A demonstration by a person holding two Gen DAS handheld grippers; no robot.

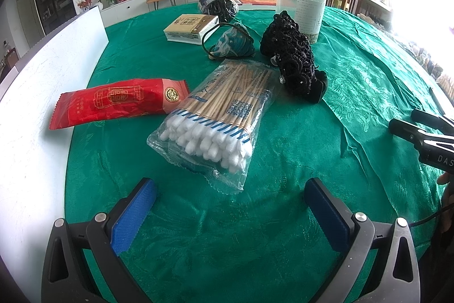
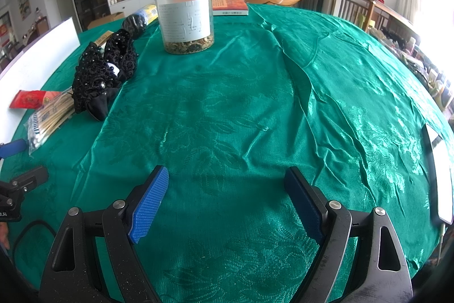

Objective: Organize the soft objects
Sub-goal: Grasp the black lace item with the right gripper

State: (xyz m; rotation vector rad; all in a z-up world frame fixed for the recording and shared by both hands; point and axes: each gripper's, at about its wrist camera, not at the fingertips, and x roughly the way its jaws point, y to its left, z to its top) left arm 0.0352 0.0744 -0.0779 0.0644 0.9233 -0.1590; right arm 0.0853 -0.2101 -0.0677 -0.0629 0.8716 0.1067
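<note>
On the green tablecloth [image 1: 354, 81] lie a clear bag of cotton swabs [image 1: 215, 115], a red packet [image 1: 116, 102], a black lace beaded piece [image 1: 292, 53] and a blue patterned pouch with a dark strap [image 1: 229, 43]. My left gripper [image 1: 229, 189] stands open just in front of the swab bag, nothing between its blue pads. My right gripper [image 2: 227, 189] is open over bare green cloth [image 2: 241, 110]. The black lace piece [image 2: 105, 70] and swab bag [image 2: 48, 118] lie far to its left. The right gripper's black body [image 1: 425, 132] shows at the left view's right edge.
A tall clear jar with a black lid [image 2: 185, 13] stands at the back, also visible as the jar [image 1: 303, 4]. A beige box [image 1: 191, 27], a dark bag [image 1: 220, 6], an orange book [image 2: 229, 6] and a white board [image 1: 42, 93] lie around. A white tablet [image 2: 442, 175] sits at the right edge.
</note>
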